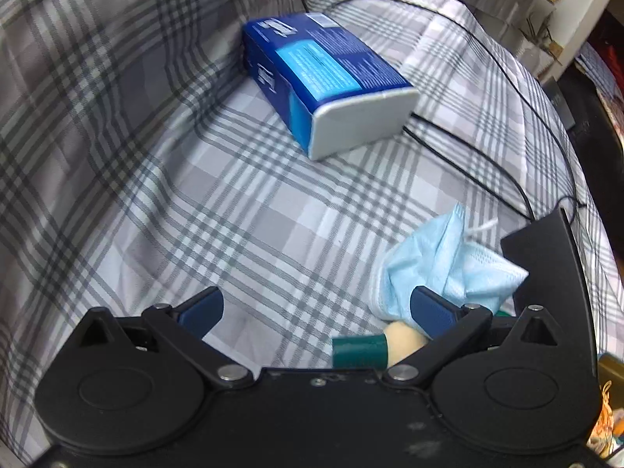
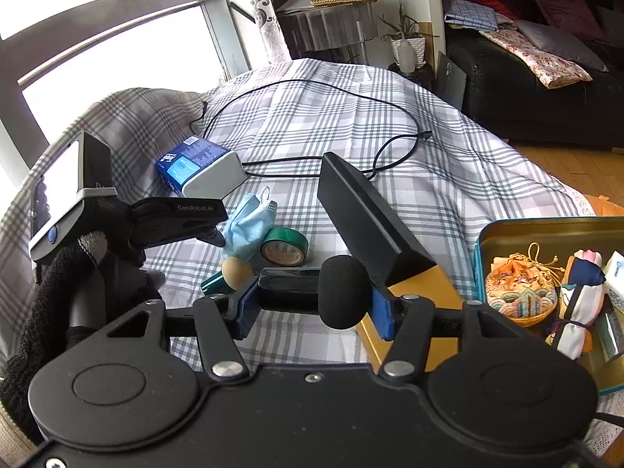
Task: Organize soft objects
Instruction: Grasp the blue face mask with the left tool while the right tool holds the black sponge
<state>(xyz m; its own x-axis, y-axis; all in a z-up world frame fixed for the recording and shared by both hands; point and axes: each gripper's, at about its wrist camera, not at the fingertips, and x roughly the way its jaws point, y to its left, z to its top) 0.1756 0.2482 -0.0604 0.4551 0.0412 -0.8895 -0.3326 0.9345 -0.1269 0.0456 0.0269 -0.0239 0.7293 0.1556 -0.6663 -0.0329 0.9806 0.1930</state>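
Two grippers: right gripper clamps microphone, left gripper spread.

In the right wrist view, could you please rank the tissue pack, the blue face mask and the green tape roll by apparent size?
1. tissue pack, clearly largest, though farthest away.
2 and 3. blue face mask and green tape roll look much alike. The mask is crumpled and partly hidden, so I won't rank them.

Lt-blue mask, grey plaid sheet
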